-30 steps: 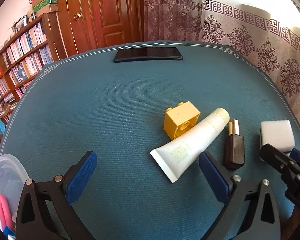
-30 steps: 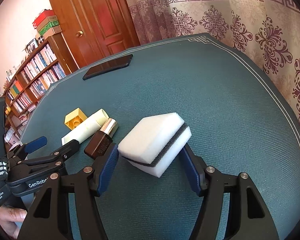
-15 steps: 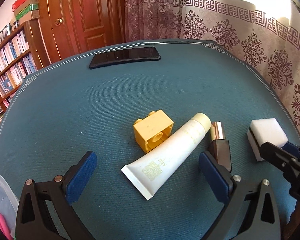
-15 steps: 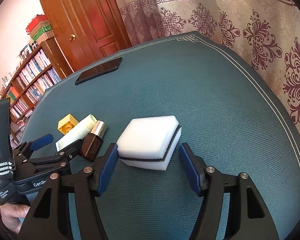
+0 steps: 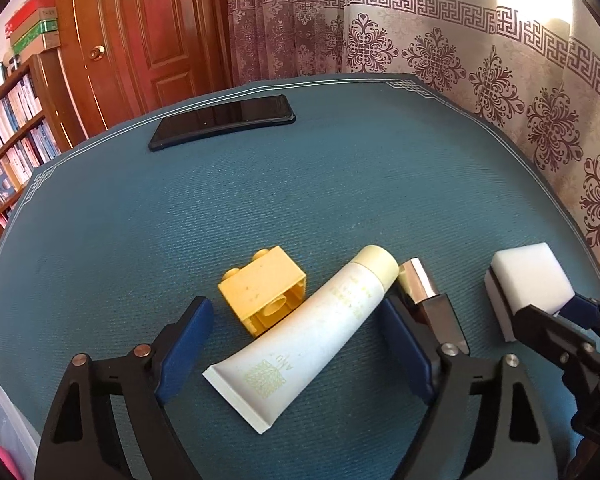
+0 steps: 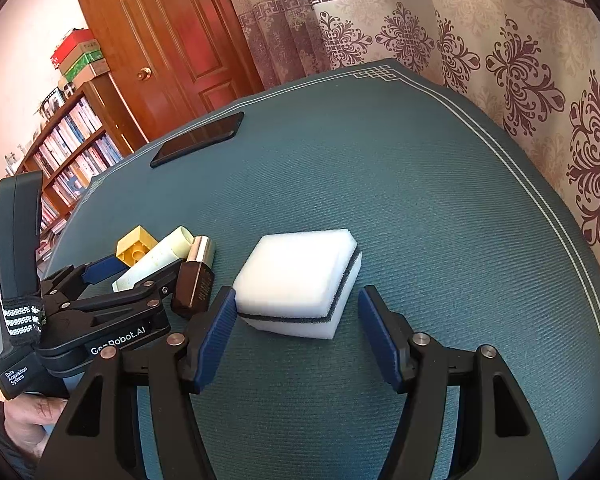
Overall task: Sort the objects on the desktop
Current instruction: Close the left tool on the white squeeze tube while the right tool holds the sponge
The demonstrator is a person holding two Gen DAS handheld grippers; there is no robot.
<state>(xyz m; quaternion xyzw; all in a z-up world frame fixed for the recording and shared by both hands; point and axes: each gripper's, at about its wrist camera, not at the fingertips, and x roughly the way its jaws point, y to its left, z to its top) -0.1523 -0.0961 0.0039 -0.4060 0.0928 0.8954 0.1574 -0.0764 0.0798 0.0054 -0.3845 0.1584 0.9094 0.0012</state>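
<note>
My left gripper is open low over the blue cloth, its pads on either side of a white tube that lies flat. A yellow brick touches the tube's left side, and a brown bottle with a gold cap lies along its right. A white sponge with a dark layer rests flat on the table. My right gripper is open with its pads at the sponge's near corners, the left pad close against it. The left gripper also shows there, over the tube.
A black phone lies near the table's far edge. A clear plastic container with pink items sits at the near left. Patterned curtains hang close to the right edge of the table. A bookshelf and a wooden door stand behind.
The sponge was tilted between the right pads and now lies flat just ahead of them. My left gripper has moved forward and right until its pads flank the tube.
</note>
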